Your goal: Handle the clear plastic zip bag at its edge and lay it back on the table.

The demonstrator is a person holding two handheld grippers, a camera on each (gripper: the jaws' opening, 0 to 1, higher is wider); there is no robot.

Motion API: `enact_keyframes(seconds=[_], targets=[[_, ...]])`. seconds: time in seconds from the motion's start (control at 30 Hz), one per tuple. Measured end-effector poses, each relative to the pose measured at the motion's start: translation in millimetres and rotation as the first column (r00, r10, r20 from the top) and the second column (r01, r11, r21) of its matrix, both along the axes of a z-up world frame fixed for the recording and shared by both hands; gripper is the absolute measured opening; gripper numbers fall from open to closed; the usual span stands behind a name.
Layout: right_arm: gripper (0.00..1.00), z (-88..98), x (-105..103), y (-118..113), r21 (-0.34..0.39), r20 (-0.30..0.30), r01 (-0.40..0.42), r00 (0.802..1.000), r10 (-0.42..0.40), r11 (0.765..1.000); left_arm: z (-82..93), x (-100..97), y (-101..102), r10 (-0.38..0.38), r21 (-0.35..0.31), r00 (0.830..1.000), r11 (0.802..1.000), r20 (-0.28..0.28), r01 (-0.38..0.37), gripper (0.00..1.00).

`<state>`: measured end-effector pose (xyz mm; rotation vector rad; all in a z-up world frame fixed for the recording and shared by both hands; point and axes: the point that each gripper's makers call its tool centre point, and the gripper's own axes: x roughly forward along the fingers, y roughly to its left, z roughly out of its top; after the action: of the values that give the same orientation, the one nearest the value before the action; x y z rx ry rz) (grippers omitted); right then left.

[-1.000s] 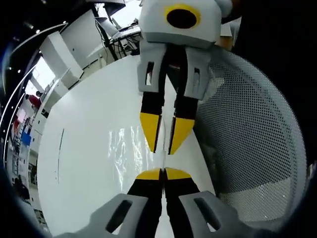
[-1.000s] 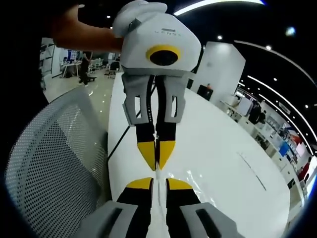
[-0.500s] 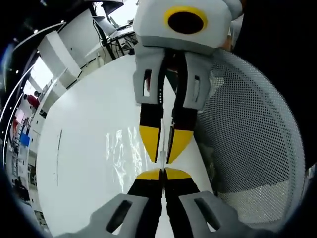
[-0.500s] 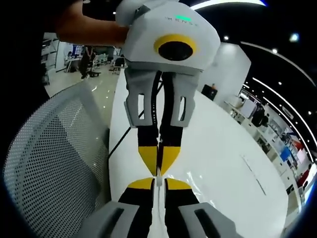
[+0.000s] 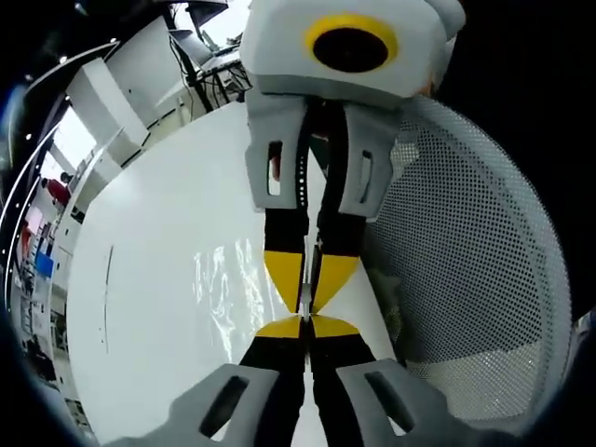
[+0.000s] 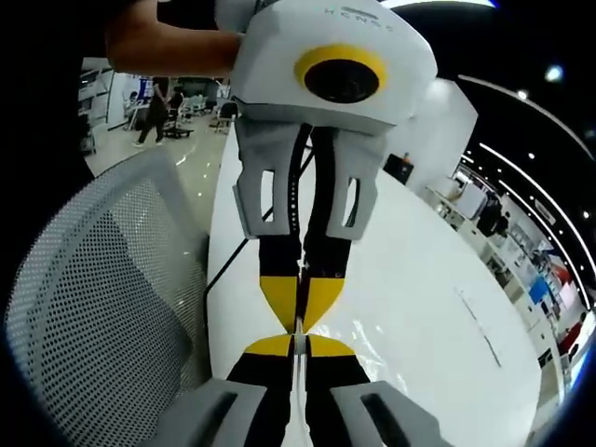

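White and glossy, the desk (image 5: 149,307) ran long through a bright open hall with white partitions and ceiling lights behind it. On it lay the clear plastic zip bag (image 5: 228,293), flat for most of its spread and showing mainly as crinkled glints on the white top; in the right gripper view the same bag (image 6: 372,349) caught the light just beyond the yellow tips.

One edge of the bag ran up between the two pairs of tongs, which met almost tip to tip over the near edge of the desk. The left tongs (image 5: 305,327) were closed on that thin edge, yellow pads pressed together with the film between them. The right tongs (image 6: 296,345) were likewise shut on the bag's edge, a pale sliver of plastic showing between the pads. Each pair faced the other: the right tongs (image 5: 310,279) hung down from above in the left gripper view, the left tongs (image 6: 300,303) in the right gripper view.

Just beside the desk stood a white mesh chair back (image 5: 475,233). A thin dark cable (image 6: 223,265) lay along the desk edge. A person's forearm (image 6: 177,47) reached in behind the left tongs.
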<state>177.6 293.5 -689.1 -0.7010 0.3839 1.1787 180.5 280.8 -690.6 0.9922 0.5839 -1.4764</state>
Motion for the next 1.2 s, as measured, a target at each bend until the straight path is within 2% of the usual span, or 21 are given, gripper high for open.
enact_keyframes(seconds=[0.2, 1.2], targets=[[0.00, -0.3, 2.1, -0.4, -0.001, -0.008, 0.016, 1.000, -0.016, 1.000, -0.1, 2.4, 0.1, -0.010, -0.004, 1.000, 1.000, 0.015, 0.010, 0.00], [0.00, 0.1, -0.2, -1.7, 0.011, -0.027, 0.010, 1.000, -0.010, 1.000, 0.4, 0.1, 5.1, 0.009, -0.009, 1.000, 1.000, -0.006, -0.009, 0.00]])
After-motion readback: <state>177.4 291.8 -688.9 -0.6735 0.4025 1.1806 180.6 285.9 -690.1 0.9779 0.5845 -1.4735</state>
